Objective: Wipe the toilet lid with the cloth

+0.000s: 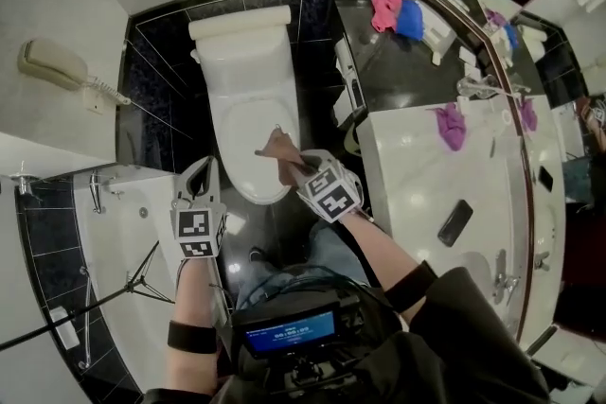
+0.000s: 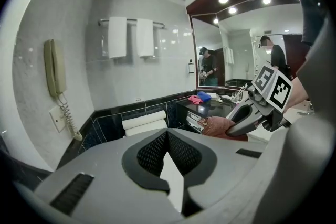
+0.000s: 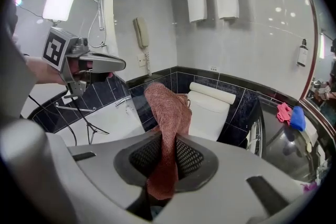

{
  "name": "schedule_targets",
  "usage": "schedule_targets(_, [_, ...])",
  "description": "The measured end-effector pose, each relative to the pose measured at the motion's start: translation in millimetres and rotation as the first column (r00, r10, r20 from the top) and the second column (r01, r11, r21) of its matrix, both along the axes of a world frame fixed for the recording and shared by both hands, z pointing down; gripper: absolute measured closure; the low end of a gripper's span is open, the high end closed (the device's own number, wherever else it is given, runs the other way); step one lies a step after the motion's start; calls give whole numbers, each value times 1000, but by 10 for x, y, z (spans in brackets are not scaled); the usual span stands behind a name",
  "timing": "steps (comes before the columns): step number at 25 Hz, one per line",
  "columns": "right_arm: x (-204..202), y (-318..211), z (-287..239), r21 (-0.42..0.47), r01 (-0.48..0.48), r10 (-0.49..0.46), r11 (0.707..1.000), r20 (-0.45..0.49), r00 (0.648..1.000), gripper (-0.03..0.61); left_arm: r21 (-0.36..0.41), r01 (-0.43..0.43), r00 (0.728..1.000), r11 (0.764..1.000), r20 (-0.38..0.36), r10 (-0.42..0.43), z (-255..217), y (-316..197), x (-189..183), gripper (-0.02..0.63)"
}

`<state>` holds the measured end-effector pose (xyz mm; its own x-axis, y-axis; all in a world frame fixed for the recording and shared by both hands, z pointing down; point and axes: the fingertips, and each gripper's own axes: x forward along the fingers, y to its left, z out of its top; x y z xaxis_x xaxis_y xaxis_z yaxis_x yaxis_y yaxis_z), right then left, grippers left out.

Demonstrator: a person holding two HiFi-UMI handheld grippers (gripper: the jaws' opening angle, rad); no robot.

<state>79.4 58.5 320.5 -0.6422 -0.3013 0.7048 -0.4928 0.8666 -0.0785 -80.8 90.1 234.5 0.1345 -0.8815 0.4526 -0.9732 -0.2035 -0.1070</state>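
Observation:
The white toilet [image 1: 244, 109] stands against the black-tiled wall with its lid down. My right gripper [image 1: 289, 167] is shut on a reddish-brown cloth [image 1: 276, 147], which hangs over the front right part of the lid. In the right gripper view the cloth [image 3: 168, 113] stands up from between the jaws of that gripper [image 3: 167, 160], in front of the toilet [image 3: 210, 107]. My left gripper [image 1: 201, 175] is at the lid's front left edge, shut and holding nothing. In the left gripper view its jaws [image 2: 168, 139] meet, and the cloth [image 2: 215, 126] shows at the right.
A bathtub [image 1: 123, 232] with a tripod stand [image 1: 123, 284] lies to the left, and a wall phone [image 1: 52, 66] above it. A white counter [image 1: 417, 194] to the right holds a black phone [image 1: 455, 222] and a purple cloth [image 1: 450, 123]. Pink and blue cloths [image 1: 393, 12] lie on a dark shelf.

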Motion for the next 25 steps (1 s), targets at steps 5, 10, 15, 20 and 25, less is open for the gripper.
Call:
schedule_targets(5, [-90, -260, 131, -47, 101, -99, 994, 55, 994, 506, -11, 104, 994, 994, -10, -104, 90, -231, 12, 614])
schedule_targets(10, [-312, -498, 370, -64, 157, -155, 986, 39, 987, 508, -52, 143, 990, 988, -9, -143, 250, -364, -113, 614])
schedule_targets(15, [-621, -773, 726, -51, 128, -128, 991, -13, 992, 508, -68, 91, 996, 994, -19, -92, 645, -585, -358, 614])
schedule_targets(20, [-970, -969, 1250, -45, 100, -101, 994, -42, 994, 508, -73, 28, 999, 997, -17, -29, 1091, -836, -635, 614])
schedule_targets(25, [-1351, -1227, 1904, -31, 112, -114, 993, -71, 991, 508, -68, 30, 999, 997, -18, -32, 1679, -1041, -958, 614])
